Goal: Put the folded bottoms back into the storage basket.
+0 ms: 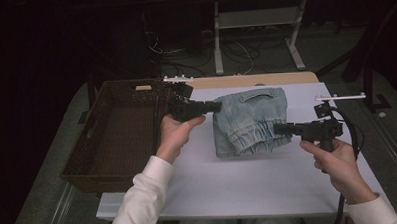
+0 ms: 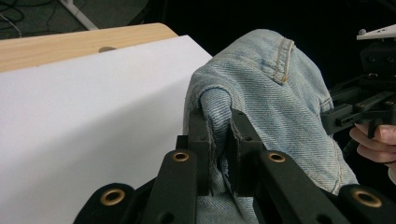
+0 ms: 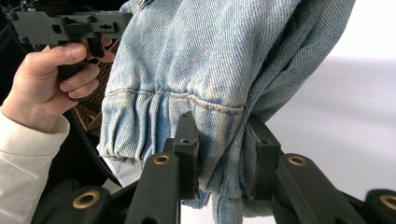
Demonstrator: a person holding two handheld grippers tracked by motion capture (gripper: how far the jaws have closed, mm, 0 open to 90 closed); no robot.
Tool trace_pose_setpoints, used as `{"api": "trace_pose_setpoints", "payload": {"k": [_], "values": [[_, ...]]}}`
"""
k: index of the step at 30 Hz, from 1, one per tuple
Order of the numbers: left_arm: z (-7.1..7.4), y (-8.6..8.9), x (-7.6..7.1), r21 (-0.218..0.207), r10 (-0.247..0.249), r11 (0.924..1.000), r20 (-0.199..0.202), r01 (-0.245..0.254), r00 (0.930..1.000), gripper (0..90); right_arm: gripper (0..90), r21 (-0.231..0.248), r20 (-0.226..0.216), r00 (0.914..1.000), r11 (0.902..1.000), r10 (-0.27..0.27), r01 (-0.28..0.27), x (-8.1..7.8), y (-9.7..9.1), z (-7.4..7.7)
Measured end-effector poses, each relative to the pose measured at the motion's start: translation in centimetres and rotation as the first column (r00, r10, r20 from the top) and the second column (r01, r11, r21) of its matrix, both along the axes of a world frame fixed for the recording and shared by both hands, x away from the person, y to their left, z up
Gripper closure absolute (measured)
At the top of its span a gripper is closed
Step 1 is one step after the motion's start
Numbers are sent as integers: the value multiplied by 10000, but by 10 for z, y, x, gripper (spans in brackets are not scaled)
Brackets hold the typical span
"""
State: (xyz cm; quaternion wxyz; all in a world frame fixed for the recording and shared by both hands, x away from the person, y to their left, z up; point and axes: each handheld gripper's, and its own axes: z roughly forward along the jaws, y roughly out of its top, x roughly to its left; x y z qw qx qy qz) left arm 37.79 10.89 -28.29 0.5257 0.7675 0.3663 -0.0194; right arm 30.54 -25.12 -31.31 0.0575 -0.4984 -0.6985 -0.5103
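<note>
The left gripper (image 1: 214,107) has its jaws drawn nearly together on a thin fold of the folded light-blue jeans (image 1: 251,121); in the left gripper view the two black jaws pinch a narrow ridge of denim (image 2: 219,112) between them, the cloth rising up and over the tips. The right gripper (image 1: 279,129) is clamped on a thicker bunch of the same garment: in the right gripper view its jaws stand somewhat wider apart, with the gathered hem (image 3: 219,135) of the jeans packed between them and pressed on both sides. Each gripper comes at the jeans level, the left from the garment's left edge near the far side, the right from its right edge nearer the person. In the high view the jeans hang between the two grippers above the white table top (image 1: 249,185), with a soft shadow beneath their near edge, over the middle of the table and toward its far edge. The left hand (image 1: 176,133) wraps the left gripper's handle, and the right hand (image 1: 338,162) holds the right one near the table's right edge. A dark woven basket (image 1: 112,140) stands at the table's left edge, just beside the left hand and apart from the jeans.
</note>
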Motion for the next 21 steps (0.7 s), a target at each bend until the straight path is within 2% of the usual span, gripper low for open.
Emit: {"api": "trace_pose_setpoints", "payload": {"k": [15,21], "values": [[20,28,-1,-108,312,9995,175,-310,9994,812,696,32,293,9990,9994,340,-341,7,26,17],[29,38,0,67,426,9991,316,-428,9986,811,696,115,327,9985,9989,447,-451,11,37,21]]}}
